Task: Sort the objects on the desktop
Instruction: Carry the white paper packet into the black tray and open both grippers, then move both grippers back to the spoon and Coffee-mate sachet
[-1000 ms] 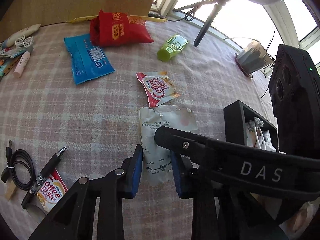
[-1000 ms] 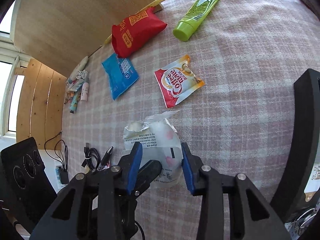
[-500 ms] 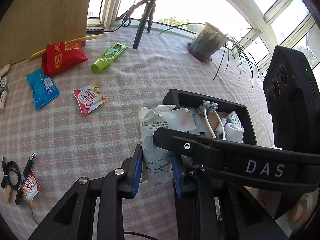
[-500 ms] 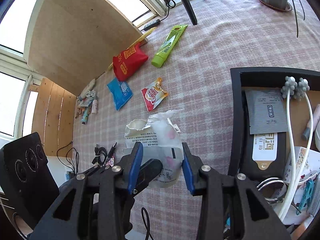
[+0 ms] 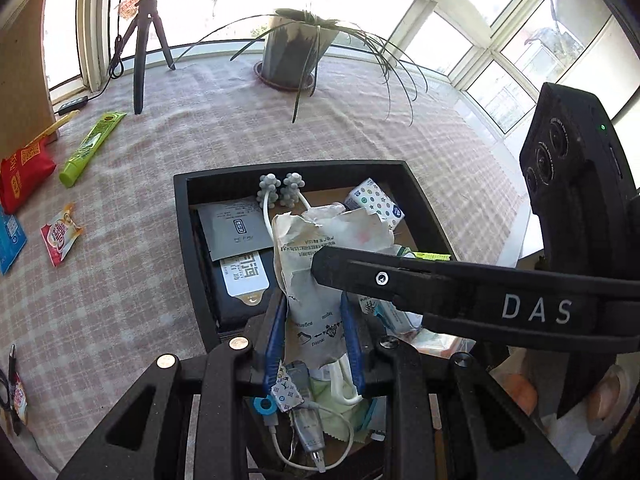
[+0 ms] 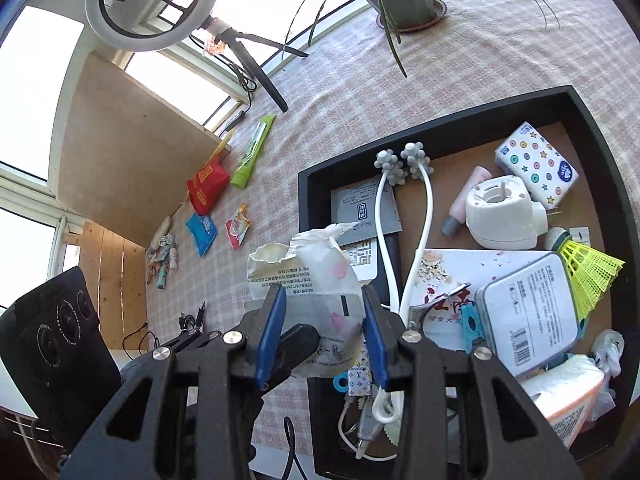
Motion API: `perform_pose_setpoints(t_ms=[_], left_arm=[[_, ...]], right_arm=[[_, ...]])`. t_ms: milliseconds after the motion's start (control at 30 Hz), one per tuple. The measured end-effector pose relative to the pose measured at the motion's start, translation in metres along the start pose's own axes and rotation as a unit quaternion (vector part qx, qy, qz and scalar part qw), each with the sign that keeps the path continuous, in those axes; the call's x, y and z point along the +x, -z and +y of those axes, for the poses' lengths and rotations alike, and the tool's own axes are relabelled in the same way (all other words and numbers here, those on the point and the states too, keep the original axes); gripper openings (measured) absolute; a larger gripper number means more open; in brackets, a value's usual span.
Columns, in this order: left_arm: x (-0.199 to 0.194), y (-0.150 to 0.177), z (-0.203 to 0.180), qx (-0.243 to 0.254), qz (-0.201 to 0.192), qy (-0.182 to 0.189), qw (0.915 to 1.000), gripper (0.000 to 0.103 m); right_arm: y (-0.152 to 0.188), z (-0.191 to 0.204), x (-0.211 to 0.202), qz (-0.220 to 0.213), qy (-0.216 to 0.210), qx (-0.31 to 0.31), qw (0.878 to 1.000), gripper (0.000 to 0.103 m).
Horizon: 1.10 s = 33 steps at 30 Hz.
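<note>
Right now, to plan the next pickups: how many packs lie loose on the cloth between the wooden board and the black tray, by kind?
Red bag: 1
Blue packet: 1
Coffee sachet: 1
Green tube: 1
Total: 4
</note>
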<state>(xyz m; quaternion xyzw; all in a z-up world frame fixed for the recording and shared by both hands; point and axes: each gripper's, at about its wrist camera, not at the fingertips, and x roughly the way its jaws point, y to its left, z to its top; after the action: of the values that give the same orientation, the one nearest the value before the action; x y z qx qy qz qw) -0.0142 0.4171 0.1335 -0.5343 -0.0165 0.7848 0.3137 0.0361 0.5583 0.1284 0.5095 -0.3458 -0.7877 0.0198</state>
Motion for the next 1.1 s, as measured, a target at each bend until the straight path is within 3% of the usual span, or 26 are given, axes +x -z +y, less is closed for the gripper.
perform_pose_setpoints(t_ms=[300,433,533,800,1100], left_arm=[[0.015,0.000,-0.049,0.042,0.014,0.003,0.9990,0.026],[0.018,0.003,-0.057,0.050,0.019,-0.010,0.9985,0.049],[0.014,0.006,-0.056,0.052,0.017,-0.013,0.9984,0.050],[-0.006,0.013,-0.031,0.029,0.003,-0.027,0.9992,0.050],[-0.041,0.042,0.042,-0.038,-0.011,-0.077,0.9962,0.050]], right_arm=[[0.003,-0.039,-0.045,-0.038,0.012,0.025,0.999,0.038],[0.004,-0.047,-0.060,-0.063,0.040,0.030,0.997,0.039],[0.005,-0.055,-0.072,-0.080,0.057,0.048,0.994,0.050],[0.008,-0.041,-0.073,-0.079,0.059,0.036,0.994,0.050],[0.008,0.013,-0.040,-0.049,0.036,-0.017,0.998,0.050]])
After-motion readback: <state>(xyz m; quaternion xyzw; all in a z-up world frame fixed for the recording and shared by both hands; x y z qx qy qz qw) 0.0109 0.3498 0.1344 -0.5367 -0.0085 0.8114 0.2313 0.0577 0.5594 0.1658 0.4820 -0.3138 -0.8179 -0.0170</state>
